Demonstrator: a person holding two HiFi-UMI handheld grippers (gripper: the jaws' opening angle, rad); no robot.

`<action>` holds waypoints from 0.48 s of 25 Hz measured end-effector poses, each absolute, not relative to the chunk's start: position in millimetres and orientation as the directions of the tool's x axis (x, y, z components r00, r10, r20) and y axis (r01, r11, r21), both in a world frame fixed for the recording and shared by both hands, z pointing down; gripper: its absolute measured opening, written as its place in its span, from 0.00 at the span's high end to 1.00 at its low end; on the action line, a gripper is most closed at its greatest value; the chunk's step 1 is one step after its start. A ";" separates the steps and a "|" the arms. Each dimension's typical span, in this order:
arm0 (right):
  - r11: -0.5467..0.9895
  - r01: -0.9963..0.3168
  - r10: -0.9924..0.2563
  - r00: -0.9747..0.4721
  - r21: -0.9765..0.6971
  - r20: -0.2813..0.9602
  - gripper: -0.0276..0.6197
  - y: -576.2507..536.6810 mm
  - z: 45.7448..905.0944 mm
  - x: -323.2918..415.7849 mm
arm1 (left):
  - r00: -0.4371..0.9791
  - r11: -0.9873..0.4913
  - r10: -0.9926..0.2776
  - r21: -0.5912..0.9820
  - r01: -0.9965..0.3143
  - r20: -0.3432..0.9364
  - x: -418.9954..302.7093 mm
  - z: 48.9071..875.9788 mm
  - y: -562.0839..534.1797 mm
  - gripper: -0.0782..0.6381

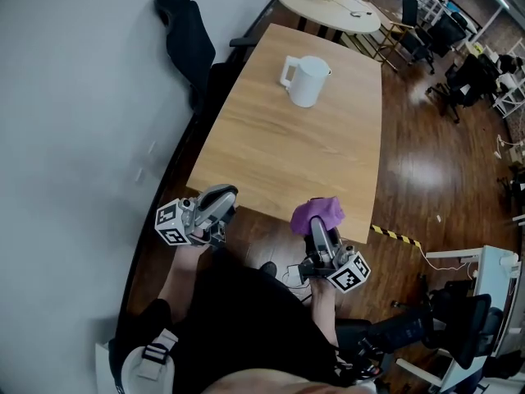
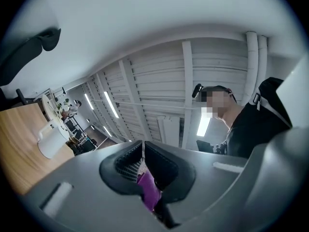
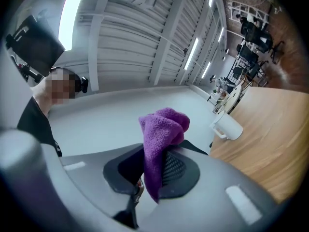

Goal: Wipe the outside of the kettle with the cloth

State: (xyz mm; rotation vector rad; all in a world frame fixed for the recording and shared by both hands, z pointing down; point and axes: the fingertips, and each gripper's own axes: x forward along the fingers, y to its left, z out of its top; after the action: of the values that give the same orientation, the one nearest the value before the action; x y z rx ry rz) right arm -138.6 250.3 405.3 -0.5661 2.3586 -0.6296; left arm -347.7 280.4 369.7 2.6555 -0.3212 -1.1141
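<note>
Wiping not begun: my right tongs (image 1: 317,226) clamp the purple cloth (image 1: 318,213), left tongs (image 1: 223,195) closed, kettle (image 1: 308,81) untouched far across the tabletop (image 1: 287,156).

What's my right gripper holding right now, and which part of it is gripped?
The right gripper holds the purple cloth, clamped across its bunched middle; a wad sticks out past the jaw tips, a short tail behind.

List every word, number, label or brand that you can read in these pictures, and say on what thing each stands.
No readable text in any view.
Kettle: plain white, no brand or label shows.
Marker cubes: black-and-white square patterns only, no letters.
Striped floor tape: yellow and black stripes, no words.
</note>
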 end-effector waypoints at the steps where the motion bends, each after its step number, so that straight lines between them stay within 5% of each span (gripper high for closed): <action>1: 0.793 -0.244 -0.536 -0.716 -0.558 -0.448 0.88 251.2 405.7 -141.6 | 0.691 -0.943 -0.303 0.310 -0.118 -0.656 -349.4 370.8 280.0 0.88; 12: 0.789 -0.292 -0.547 -0.735 -0.541 -0.401 0.88 255.0 400.0 -147.7 | 0.795 -0.944 -0.295 0.288 -0.158 -0.531 -309.6 373.5 273.0 0.88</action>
State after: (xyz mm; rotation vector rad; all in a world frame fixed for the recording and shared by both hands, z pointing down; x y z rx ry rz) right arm -147.7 255.0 400.0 -0.6221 2.4214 -0.6103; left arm -309.6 273.0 373.5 2.7551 -0.3530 -0.8702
